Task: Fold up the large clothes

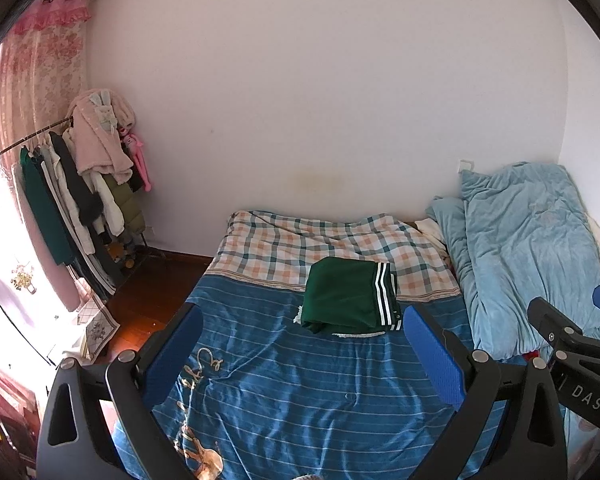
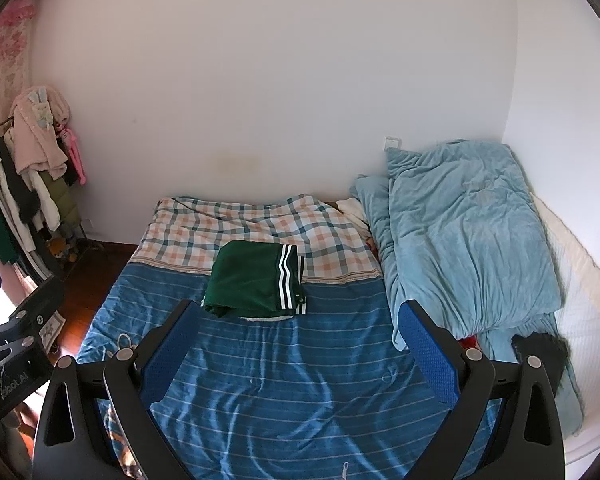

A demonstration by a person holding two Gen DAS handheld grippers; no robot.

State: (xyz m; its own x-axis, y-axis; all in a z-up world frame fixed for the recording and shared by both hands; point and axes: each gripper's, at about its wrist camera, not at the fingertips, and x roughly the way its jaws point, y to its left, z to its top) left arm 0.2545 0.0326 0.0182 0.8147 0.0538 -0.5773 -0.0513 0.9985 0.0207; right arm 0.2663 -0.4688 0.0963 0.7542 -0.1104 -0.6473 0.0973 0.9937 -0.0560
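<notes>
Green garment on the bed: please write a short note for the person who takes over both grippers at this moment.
Left gripper: open, holding nothing, raised over the blue striped bedcover.
Right gripper: open, holding nothing, also above the bedcover.
Green garment with white stripes: lies folded in a compact stack on the bed, across the line where the striped cover meets the checked cover. Neither gripper touches it.
Done: this garment looks folded.
Left: perhaps tidy the white edge that shows under the stack. The light blue quilt lies bunched along the right side; whether it belongs to the job I cannot tell.
</notes>
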